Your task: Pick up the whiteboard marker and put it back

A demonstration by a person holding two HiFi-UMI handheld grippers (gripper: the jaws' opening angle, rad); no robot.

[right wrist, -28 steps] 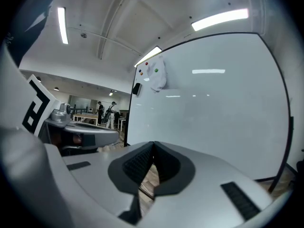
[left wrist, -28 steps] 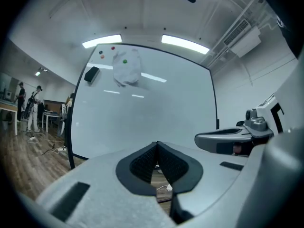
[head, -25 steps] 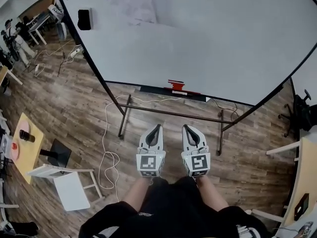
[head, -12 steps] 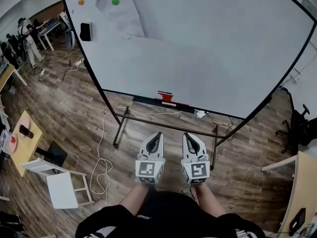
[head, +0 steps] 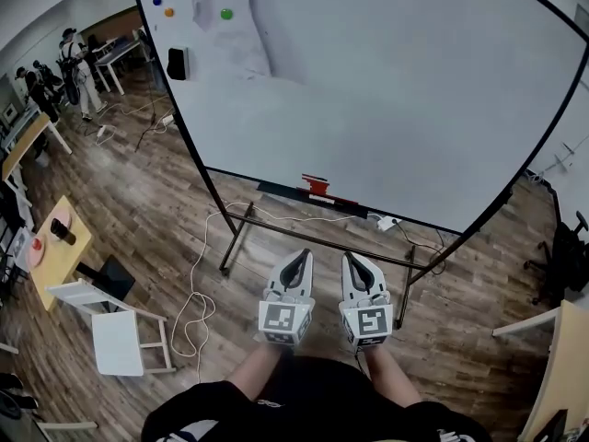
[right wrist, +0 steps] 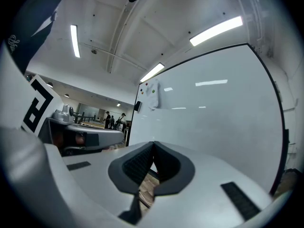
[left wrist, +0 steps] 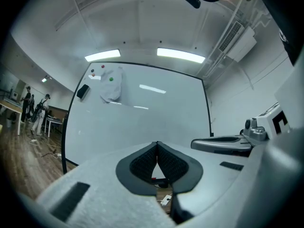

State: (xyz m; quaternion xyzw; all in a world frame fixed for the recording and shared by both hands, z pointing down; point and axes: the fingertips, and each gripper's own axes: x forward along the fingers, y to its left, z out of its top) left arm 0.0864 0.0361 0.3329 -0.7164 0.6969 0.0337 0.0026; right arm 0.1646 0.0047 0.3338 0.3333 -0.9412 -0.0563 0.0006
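A large whiteboard [head: 386, 90] on a black stand fills the upper head view. On its bottom ledge [head: 285, 191] lies a red marker-like item [head: 317, 187] beside a small white one. My left gripper [head: 296, 267] and right gripper [head: 357, 267] are held side by side low in front of the person, well short of the ledge, both shut with nothing between the jaws. In the left gripper view the left gripper [left wrist: 157, 144] has its tips touching, with the whiteboard [left wrist: 142, 122] beyond. The right gripper [right wrist: 153, 144] is likewise closed in its own view.
A black eraser [head: 177, 63], coloured magnets [head: 226, 14] and a pinned sheet [head: 230, 21] sit on the board's upper left. A white cable [head: 198, 284] trails over the wooden floor. A white folding chair [head: 115, 325] and a yellow table [head: 57, 247] stand left; people [head: 72, 58] stand far left.
The head view has tilted up, showing more of the board's top. Both grippers have stayed shut and close together, drifting slightly right in the picture.
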